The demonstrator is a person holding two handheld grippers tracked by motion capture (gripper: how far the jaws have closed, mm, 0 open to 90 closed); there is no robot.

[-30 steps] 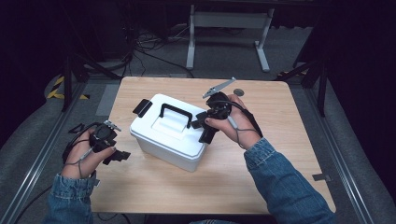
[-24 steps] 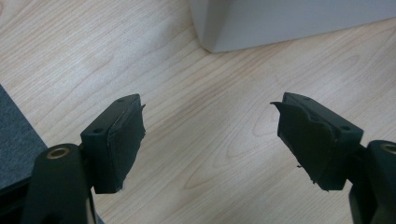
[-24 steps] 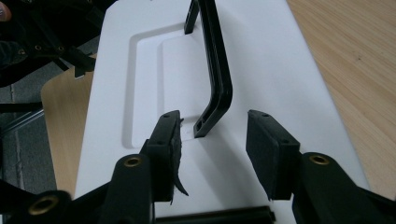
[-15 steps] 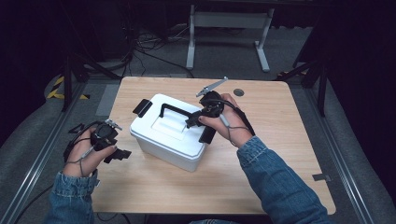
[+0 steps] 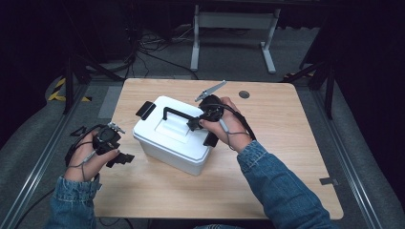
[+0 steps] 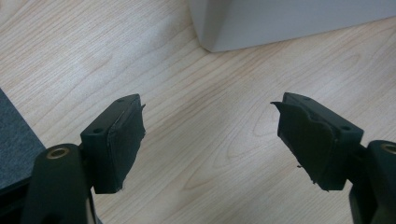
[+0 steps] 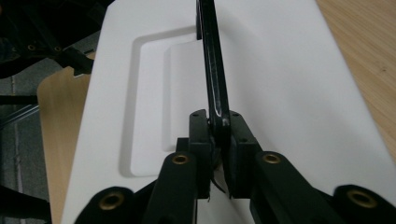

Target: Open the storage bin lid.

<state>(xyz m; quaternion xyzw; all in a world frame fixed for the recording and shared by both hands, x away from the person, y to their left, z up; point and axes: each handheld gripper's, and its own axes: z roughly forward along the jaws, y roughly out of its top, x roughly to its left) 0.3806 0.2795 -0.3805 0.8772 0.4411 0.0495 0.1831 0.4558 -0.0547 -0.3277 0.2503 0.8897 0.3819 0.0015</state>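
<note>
A white plastic box [image 5: 172, 136] with a black carry handle [image 5: 177, 114] sits in the middle of the wooden table [image 5: 282, 138]. My right gripper [image 5: 193, 124] is over the lid, shut on the near end of that handle [image 7: 212, 60], which stands upright from the white lid [image 7: 280, 84]. My left gripper [image 5: 125, 158] rests low at the box's left side, near the table's front-left edge. Its jaws stand wide open over bare wood [image 6: 210, 140], with a lower corner of the box [image 6: 243, 28] just ahead.
A black latch [image 5: 145, 109] sticks out from the box's far-left end. A small dark hole [image 5: 244, 94] marks the table's far side. A metal stand [image 5: 234, 28] and cables lie on the floor behind the table.
My right gripper has moved left from the box's right end onto the handle and shut on it. The left gripper has stayed put.
</note>
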